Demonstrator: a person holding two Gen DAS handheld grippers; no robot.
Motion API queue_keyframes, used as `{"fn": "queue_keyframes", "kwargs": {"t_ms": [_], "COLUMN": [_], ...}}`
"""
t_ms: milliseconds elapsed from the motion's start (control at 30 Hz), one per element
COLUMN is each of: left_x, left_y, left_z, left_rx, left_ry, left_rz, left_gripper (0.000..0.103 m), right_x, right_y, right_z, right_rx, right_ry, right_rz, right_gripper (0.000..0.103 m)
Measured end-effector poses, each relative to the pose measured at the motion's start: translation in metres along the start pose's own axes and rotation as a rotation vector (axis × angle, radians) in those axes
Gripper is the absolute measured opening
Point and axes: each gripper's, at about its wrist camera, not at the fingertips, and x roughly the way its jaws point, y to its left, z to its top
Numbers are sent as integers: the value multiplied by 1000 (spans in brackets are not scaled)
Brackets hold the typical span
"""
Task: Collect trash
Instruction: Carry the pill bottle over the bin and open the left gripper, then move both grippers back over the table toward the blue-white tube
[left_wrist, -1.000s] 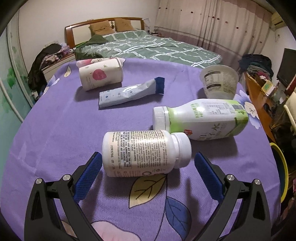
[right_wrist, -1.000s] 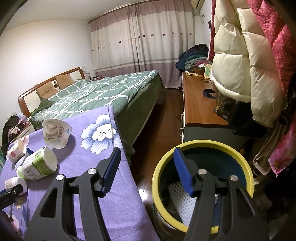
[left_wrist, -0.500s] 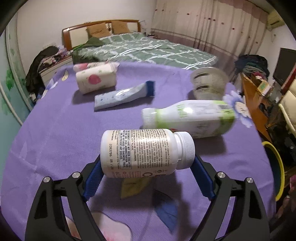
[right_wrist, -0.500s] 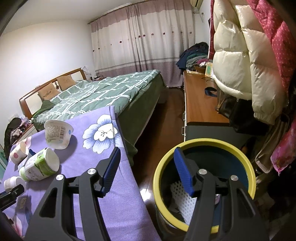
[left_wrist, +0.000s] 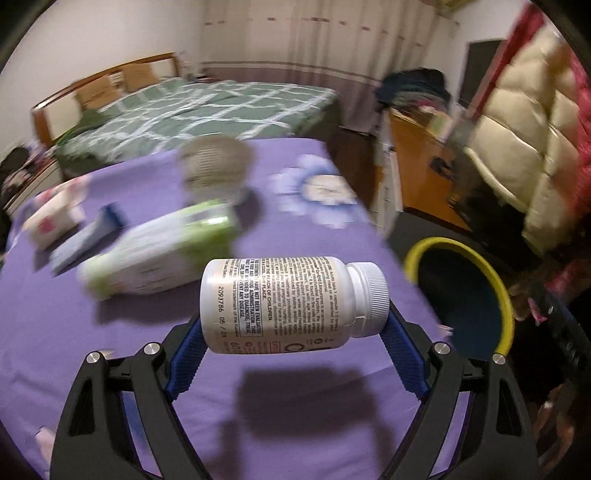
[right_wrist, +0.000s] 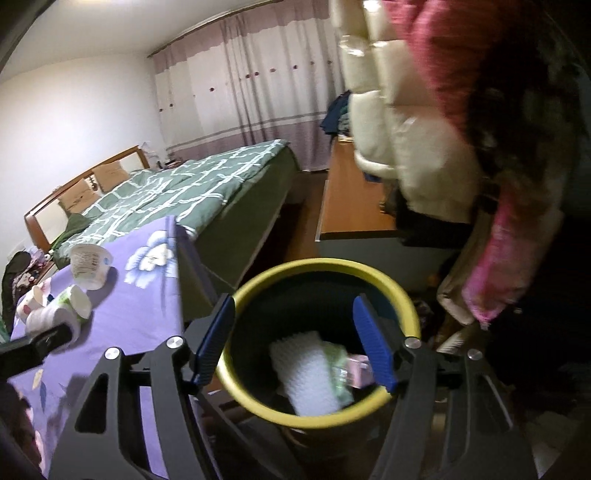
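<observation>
Left wrist view close above purple table (left_wrist: 110, 350), right wrist view over bin (right_wrist: 317, 417), both sharing bed (left_wrist: 207, 107)

Between the purple flowered tabletop (left_wrist: 110, 332) edge and the yellow-rimmed dark round bin (left_wrist: 504, 295) the way lies open, and the bin's mouth is unobstructed from above, though a white textured wad (right_wrist: 310, 373) and pink and green wrappers already lie in its bottom. Puffy cream and pink jackets (right_wrist: 424, 147) hang close over its far side. On the tabletop, a green-labelled white bottle (left_wrist: 159, 254) lying down, a white tub (left_wrist: 214, 166) and a flowered cup (left_wrist: 55, 214) crowd the far half; the near cloth is clear.
</observation>
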Motion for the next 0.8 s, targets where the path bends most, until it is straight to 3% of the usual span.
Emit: {"fn": "queue_keyframes", "kwargs": {"t_ms": [267,467,600,633,667,800], "left_x": [41,74,90,93,94,81], "left_y": [-108,-165,-185,-189,-191,-182], "left_z": [19,25,25,26,26,32], "left_rx": [157,226,253,262,266,246], "left_ry": [56,118,142,141,137,101], "left_rz": [-119,-169,-178,-177,-174,-190], "left_gripper": [85,85,86,91,95,95], "right_x": [-4,-1,3,4,5,7], "right_y": [-47,-74,-83,-84,-84,-82], "right_z": [-7,-12,-14,-14,-14,-14], "right_rx": [28,60,76,78,79,76], "right_ry": [24,42,55,57,59,66], "right_rz": [-56,-85,-93,-95,-97,-93], "right_gripper": [64,64,64,64,64,64]}}
